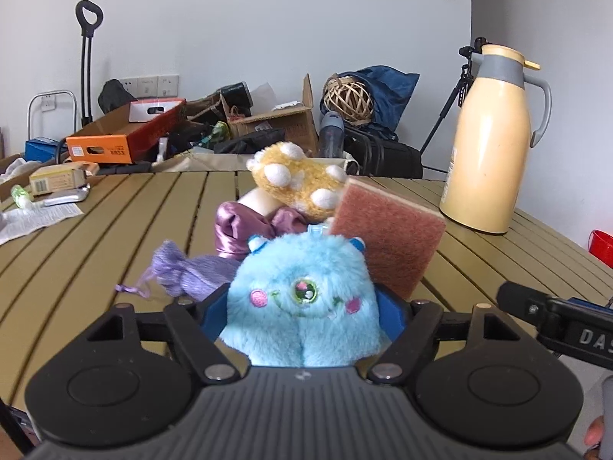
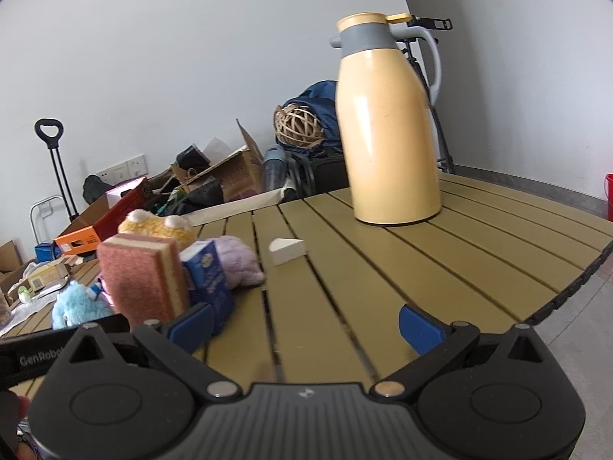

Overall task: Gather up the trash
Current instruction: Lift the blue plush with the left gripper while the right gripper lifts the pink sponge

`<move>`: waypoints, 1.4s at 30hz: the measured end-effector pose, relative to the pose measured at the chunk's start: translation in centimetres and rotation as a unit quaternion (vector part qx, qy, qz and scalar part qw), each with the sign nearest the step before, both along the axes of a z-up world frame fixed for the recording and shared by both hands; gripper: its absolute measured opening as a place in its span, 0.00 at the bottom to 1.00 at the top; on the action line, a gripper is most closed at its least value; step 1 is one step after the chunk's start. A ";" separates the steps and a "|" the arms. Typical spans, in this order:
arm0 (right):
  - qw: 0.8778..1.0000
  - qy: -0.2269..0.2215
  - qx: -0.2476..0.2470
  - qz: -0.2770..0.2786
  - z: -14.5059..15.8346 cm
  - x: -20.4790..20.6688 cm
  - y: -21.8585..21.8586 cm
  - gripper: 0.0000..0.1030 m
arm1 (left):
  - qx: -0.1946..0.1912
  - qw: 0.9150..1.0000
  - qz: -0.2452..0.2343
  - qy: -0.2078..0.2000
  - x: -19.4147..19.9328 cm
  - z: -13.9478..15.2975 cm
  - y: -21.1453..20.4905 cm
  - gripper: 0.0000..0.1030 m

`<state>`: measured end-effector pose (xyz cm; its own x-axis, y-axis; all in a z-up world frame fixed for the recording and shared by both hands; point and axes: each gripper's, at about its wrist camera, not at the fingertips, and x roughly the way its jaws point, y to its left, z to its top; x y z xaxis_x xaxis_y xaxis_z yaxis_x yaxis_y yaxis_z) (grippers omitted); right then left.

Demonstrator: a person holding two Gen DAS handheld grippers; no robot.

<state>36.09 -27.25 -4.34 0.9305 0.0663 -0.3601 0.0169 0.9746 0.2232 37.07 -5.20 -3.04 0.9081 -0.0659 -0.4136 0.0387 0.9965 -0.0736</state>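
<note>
The left tool (image 1: 302,306) is closed on the blue plush monster (image 1: 302,299), both blue pads pressed into its sides, near the bench's (image 1: 115,237) near edge. Directly behind the plush, a pink sponge (image 1: 387,237) is propped upright, with a yellow paw plush (image 1: 299,180) and purple cloth (image 1: 191,272) clustered around it. The right tool (image 2: 306,329) is held wide with nothing between its pads. A cream thermos (image 2: 390,126) is seen toward the bench's far right corner, a white wedge (image 2: 286,251) mid-bench.
</note>
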 end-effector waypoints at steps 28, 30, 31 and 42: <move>1.000 -0.025 -0.014 -0.008 0.7 5.2 13.2 1.00 | -0.015 0.992 0.123 -0.009 -1.1 2.5 12.0 0.76; 1.000 -0.016 -0.006 -0.011 0.3 5.8 12.9 1.00 | -0.016 0.992 0.124 -0.008 -1.1 2.4 11.9 0.76; 1.000 -0.012 -0.003 -0.011 0.1 6.1 12.8 1.00 | -0.015 0.992 0.123 -0.007 -1.1 2.4 11.9 0.76; 1.000 0.012 0.001 0.010 -1.2 7.0 12.9 0.79 | -0.014 0.993 0.120 -0.001 -1.1 2.0 11.5 0.76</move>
